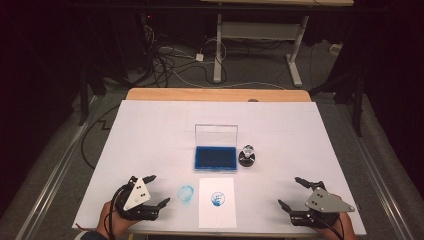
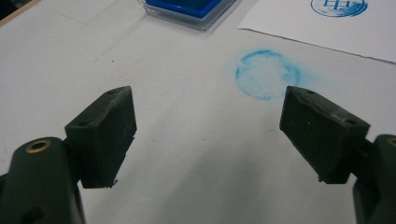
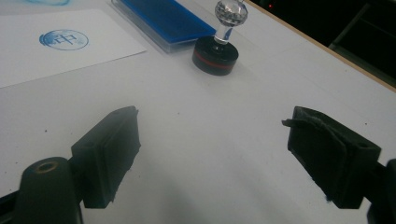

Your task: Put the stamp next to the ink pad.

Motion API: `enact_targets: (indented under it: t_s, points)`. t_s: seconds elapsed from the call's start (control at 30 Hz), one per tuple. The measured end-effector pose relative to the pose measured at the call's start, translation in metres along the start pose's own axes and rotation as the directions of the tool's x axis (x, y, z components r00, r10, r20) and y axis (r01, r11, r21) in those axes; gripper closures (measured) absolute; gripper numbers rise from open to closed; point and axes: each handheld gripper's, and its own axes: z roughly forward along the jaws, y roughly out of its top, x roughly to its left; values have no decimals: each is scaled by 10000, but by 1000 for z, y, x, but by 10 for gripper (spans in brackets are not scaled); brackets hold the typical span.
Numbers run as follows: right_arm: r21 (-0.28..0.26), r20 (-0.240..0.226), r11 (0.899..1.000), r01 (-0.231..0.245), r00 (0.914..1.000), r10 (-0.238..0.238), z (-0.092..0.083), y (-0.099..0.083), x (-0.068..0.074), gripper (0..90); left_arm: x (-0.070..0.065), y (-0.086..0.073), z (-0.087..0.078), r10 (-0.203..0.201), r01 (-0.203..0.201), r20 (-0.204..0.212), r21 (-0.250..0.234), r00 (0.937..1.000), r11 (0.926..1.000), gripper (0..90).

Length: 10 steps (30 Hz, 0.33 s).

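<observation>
High view: white-covered table, with a blue ink pad in a clear plastic case, lid standing open, at the centre. Just right of it, upright, a round black stamp with a red band and a faceted crystal knob. Nearer the person, a white sheet of paper bearing one round blue stamp print; just left of the sheet, a smudged blue ring of ink directly on the table cover.

Left gripper low at the near left edge, jaws spread wide, nothing between them; from the left gripper view, bare table between the pads and the ink smudge ahead. Right gripper at the near right edge, jaws likewise wide apart and empty; from the right gripper view, the stamp ahead and well apart, beside the pad.

Likely step: a pause with both grippers parked and the stamp set down, one print already on the sheet. Probable next move: right gripper forward to the stamp, jaws lowered around the narrow stem below the knob, closing gently to keep it upright, then onto the ink pad or a bare part of the paper.
</observation>
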Motion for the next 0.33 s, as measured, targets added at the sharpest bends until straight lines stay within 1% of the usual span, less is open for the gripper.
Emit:
enact_targets:
  t_s: [0.33]
  points:
    - [-60, -29, 10000, 33, 10000, -34, 2, 0, -1, 165, 2, 0, 1, -106, 106, -46, 51, 9999, 9999, 178]
